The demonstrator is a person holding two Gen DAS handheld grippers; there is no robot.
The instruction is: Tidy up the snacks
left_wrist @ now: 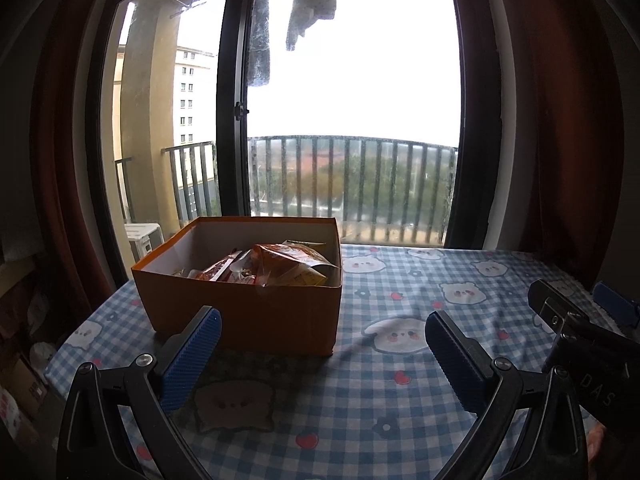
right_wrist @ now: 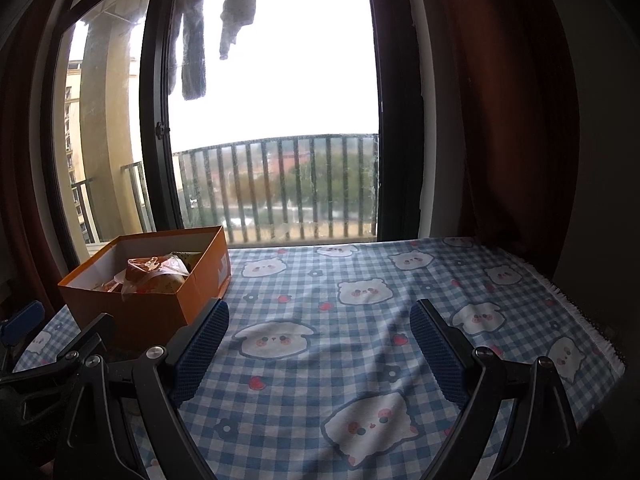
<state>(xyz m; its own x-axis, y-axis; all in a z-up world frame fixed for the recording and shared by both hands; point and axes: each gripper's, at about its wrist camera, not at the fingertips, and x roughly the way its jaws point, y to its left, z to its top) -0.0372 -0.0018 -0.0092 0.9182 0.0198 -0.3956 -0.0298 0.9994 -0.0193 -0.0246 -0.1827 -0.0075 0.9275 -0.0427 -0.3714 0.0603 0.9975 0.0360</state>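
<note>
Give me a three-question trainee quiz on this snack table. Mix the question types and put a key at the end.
1. True or false: the left tongs hold a snack packet.
2. Where are the snack packets? A) scattered on the tablecloth B) inside the orange box C) in the right tongs
3. Fill in: the orange box lies to the ____ of the right tongs.

Key
1. False; both tongs are open and hold nothing.
2. B; the checked tablecloth shows no loose packets.
3. Left.
</note>
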